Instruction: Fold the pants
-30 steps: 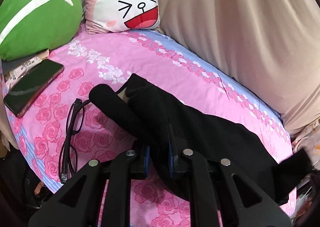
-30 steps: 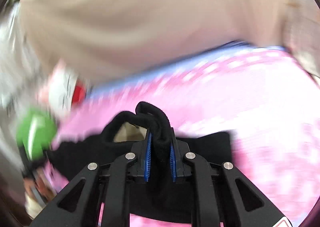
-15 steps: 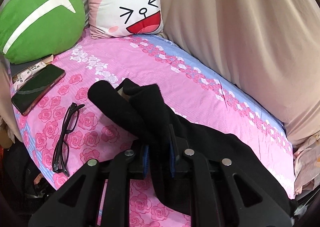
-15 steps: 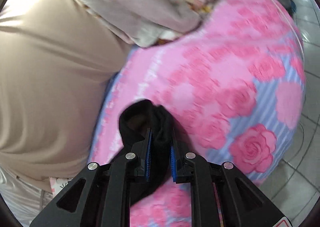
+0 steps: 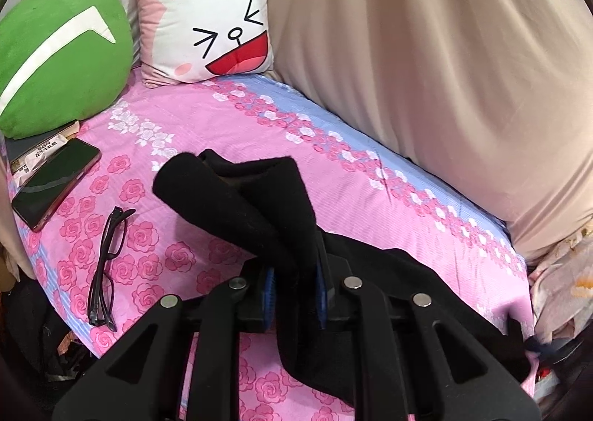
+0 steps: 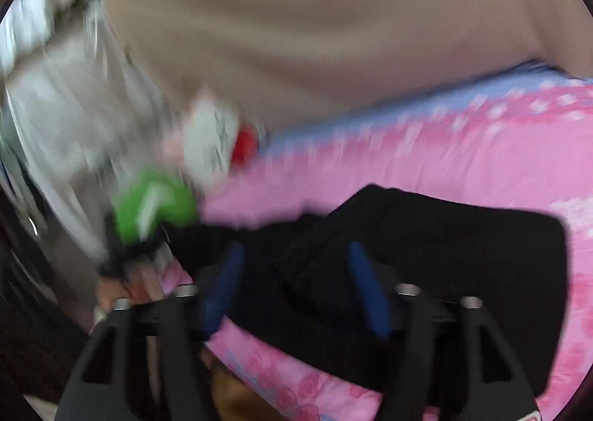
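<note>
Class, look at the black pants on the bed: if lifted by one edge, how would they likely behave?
Probably floppy: the pants droop either side of the left gripper pinching them. Likely soft and thick, since the folds look rounded. They would probably drag rather than slide on the bedsheet. The right gripper is opening, with cloth between its jaws.

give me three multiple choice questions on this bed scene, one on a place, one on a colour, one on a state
1. Where do the eyeglasses lie?
A. on the rabbit cushion
B. on the floral sheet, near the phone
C. on the pants

2. What colour are the pants?
A. black
B. beige
C. green

3. How is the left gripper?
A. open and empty
B. shut on the pants
C. shut on the phone

Answers:
1 B, the glasses rest on the sheet just below the phone.
2 A, the cloth is black in both views.
3 B, black fabric is pinched between its blue pads.
</note>
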